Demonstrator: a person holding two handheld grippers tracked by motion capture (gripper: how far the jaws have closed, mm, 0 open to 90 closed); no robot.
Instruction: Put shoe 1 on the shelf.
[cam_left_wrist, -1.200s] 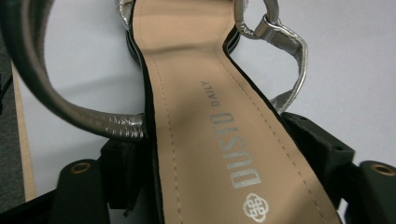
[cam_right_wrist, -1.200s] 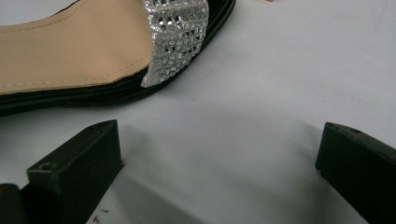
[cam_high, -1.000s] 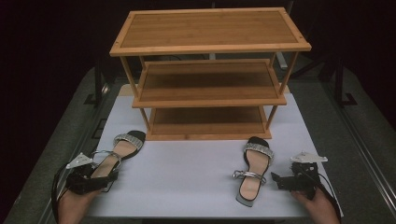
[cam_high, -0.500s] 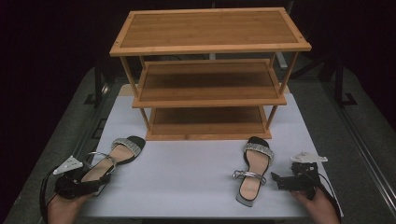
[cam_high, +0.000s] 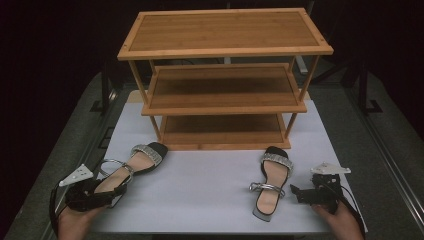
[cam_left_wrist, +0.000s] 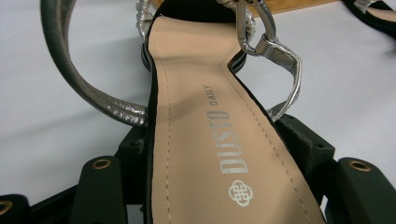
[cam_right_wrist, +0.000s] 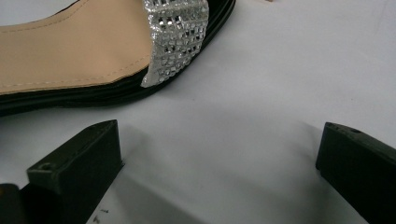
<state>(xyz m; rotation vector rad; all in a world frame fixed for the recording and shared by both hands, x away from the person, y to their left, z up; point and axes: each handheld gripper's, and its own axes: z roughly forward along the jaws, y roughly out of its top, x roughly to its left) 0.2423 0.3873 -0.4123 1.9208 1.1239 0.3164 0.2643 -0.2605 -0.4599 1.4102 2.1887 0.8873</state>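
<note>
At near left, our left gripper clamps the heel end of the left sandal, toe aimed at the bamboo shoe rack, ready, we judge, for shelving. Our right gripper waits open-jawed just beside the right sandal. A white counter carries everything; the room beyond is dark.

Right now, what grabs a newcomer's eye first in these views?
The three-tier bamboo shoe rack at the back of the white mat, all shelves bare. In front of it lie two black sandals with sparkly silver straps: the left sandal has its heel end between the jaws of the left gripper, the right sandal lies free beside the open right gripper.
</note>
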